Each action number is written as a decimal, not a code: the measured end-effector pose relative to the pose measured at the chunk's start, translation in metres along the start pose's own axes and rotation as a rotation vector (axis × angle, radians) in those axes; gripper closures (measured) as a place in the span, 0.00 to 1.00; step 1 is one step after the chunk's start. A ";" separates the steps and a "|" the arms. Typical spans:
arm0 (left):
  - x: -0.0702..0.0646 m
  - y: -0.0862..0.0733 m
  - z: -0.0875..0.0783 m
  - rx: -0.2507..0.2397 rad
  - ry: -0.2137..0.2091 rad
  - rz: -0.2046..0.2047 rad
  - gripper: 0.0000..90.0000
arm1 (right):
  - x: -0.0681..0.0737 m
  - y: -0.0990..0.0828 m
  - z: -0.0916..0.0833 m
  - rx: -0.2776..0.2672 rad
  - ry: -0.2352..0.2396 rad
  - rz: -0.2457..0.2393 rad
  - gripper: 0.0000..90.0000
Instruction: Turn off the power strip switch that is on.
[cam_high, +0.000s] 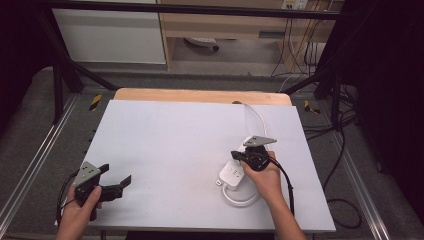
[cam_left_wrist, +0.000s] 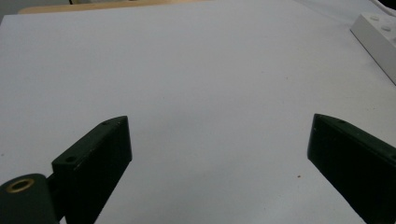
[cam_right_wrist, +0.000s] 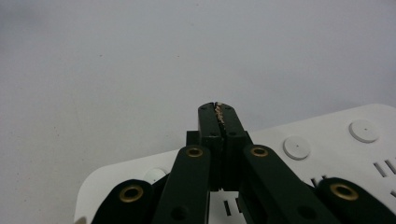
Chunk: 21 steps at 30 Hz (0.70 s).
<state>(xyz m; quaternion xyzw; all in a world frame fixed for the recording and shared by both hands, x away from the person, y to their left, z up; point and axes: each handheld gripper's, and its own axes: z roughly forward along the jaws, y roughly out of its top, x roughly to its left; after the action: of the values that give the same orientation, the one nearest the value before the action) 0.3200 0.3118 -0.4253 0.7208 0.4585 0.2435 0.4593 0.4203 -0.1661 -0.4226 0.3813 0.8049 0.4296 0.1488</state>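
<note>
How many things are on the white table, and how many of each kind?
Grippers: 2, the left gripper with jaws wide open, the right gripper with jaws shut, over the power strip
Power strips: 1, a white power strip
Cords: 1, a white cord looping from the strip
Total: 4

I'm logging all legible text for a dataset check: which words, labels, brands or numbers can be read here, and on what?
None can be read.
Power strip: faint grey marks on its top in the high view, too small to read.
Right gripper view: strip shows plain round buttons and slots, no lettering.
</note>
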 end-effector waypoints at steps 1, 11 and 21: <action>0.000 0.000 0.000 0.001 0.001 0.000 0.07 | 0.000 0.000 0.000 -0.002 0.003 0.000 1.00; 0.000 0.000 0.000 0.002 -0.002 0.002 0.07 | -0.001 0.001 -0.002 -0.025 0.013 0.018 1.00; 0.000 0.000 0.000 0.002 -0.003 0.000 0.07 | -0.005 0.002 -0.008 -0.052 0.017 0.048 0.96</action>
<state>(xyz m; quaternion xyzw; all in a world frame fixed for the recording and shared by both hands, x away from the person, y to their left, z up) 0.3200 0.3115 -0.4254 0.7216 0.4579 0.2419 0.4594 0.4201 -0.1731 -0.4167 0.3929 0.7853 0.4571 0.1412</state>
